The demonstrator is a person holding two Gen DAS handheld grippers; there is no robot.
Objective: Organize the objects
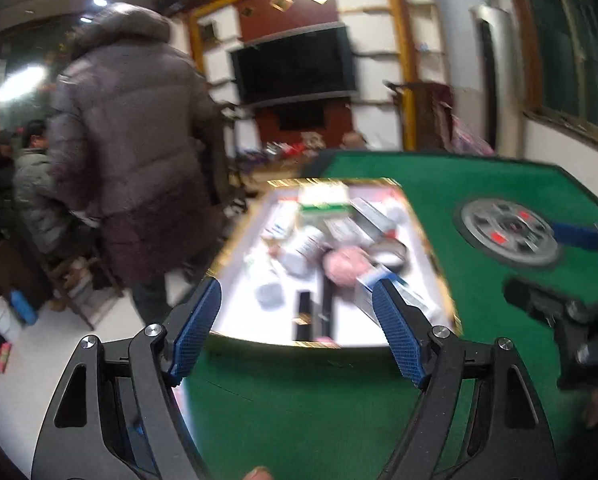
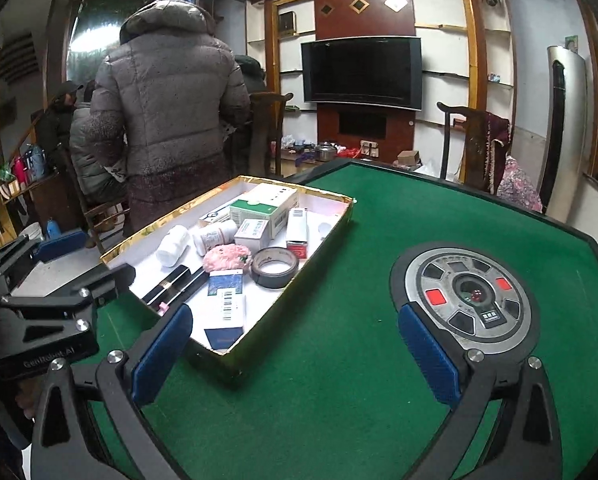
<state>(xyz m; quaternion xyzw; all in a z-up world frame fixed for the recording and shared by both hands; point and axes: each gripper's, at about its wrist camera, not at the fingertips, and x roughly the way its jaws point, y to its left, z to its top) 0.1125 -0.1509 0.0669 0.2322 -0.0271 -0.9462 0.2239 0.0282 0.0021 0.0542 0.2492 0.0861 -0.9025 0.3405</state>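
Note:
A gold-rimmed white tray (image 2: 319, 258) lies on the green felt table. It holds a roll of grey tape (image 2: 275, 266), a pink fluffy thing (image 2: 227, 258), two white bottles (image 2: 173, 245), a green-and-white box (image 2: 265, 208), a blue-and-white box (image 2: 225, 304) and long black items (image 2: 175, 284). My right gripper (image 2: 297, 356) stands open over the felt, right of the tray's near corner, with nothing between its fingers. My left gripper (image 1: 299, 324) is open just short of the tray's (image 1: 427, 240) near edge, also holding nothing. The left wrist view is blurred.
A round grey dial (image 2: 469, 296) with red buttons sits in the middle of the table (image 2: 339, 400). A person in a grey padded coat (image 2: 167, 100) stands with their back to me beyond the table's left side. Wooden chairs stand at the far edge.

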